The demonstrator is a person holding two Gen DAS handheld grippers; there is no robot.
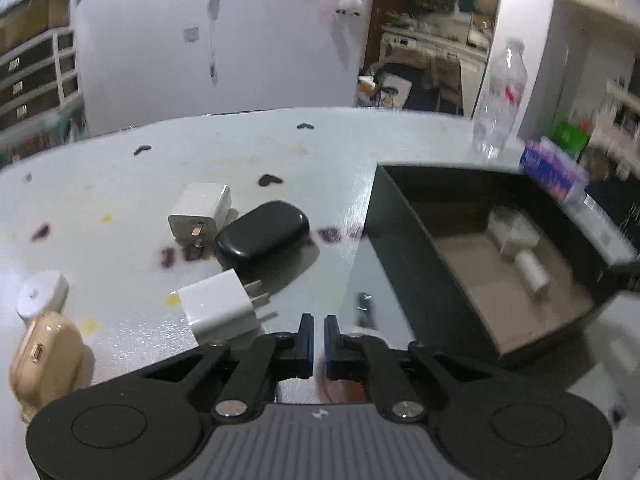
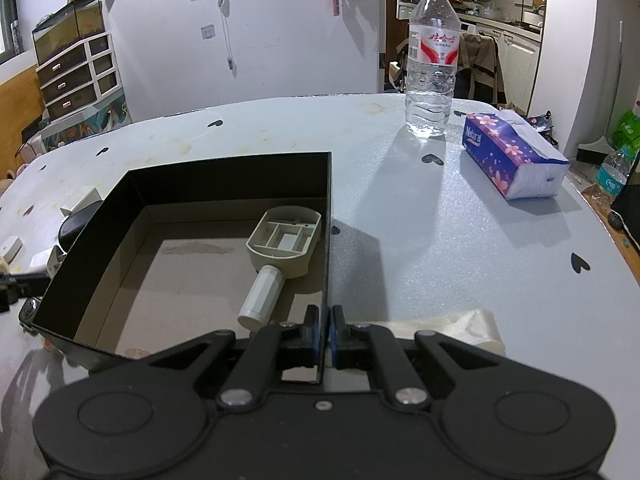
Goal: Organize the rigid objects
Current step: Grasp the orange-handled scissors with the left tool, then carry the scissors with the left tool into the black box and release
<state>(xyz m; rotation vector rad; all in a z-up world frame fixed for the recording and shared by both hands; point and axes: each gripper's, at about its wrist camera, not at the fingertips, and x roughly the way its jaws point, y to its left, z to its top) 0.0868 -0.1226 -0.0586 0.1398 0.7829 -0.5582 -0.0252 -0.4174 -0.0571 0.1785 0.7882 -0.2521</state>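
Two grippers over one wide pale table, and the biggest thing on it is the black open box, sitting left of centre in the right wrist view. Right gripper is clamped onto that box's right-hand wall, one finger inside, one outside, jaws pinched tight on the thin panel. Inside, against that same wall, lies a beige scoop-shaped plastic piece with a white cylindrical handle. Beyond the box stands an upright water bottle, and just beside it a purple tissue pack. Over on the left wrist view, left gripper hovers above the table with its jaws nearly closed and nothing between them. Ahead of it, the loose items cluster together: a black oval case, touching it a white charger behind and another white plug adapter in front. Far left, a beige earbud case, and a small white round puck just beside it.
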